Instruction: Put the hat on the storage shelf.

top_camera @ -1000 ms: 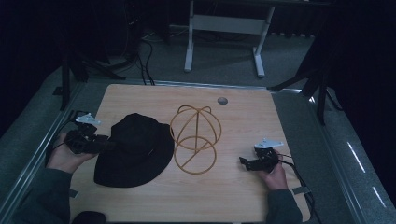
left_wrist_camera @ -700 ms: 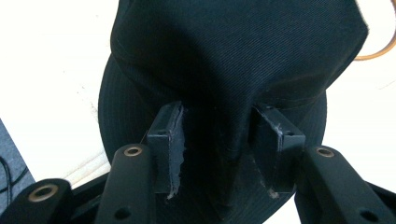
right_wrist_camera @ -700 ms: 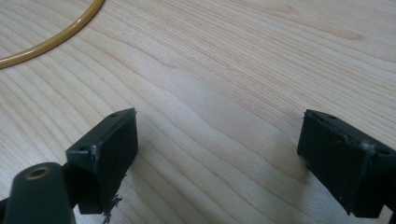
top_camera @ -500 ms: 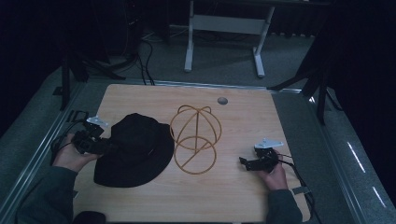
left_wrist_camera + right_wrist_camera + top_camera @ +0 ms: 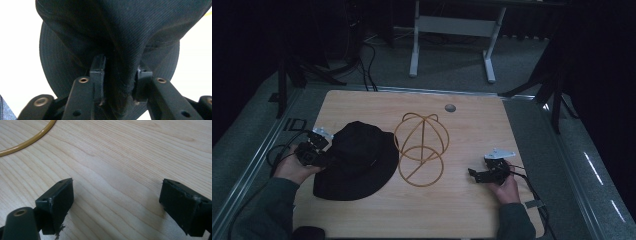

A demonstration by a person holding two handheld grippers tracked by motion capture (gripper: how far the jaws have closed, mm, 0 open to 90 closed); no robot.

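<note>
At about four o'clock on the wooden surface (image 5: 362,105), the right tongs (image 5: 472,173) rest with jaws wide and nothing between them. At nine o'clock the left tongs (image 5: 119,75) have just been closing and now pinch a fold of the black hat (image 5: 357,160), which lies left of centre. Just beside its brim, at the centre, stands the yellow wire frame (image 5: 421,150).

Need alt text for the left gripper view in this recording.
The left gripper has a bunched fold of a black hat's brim between its two black jaws, which have just been closing on it. Pale table shows on both sides.
</note>
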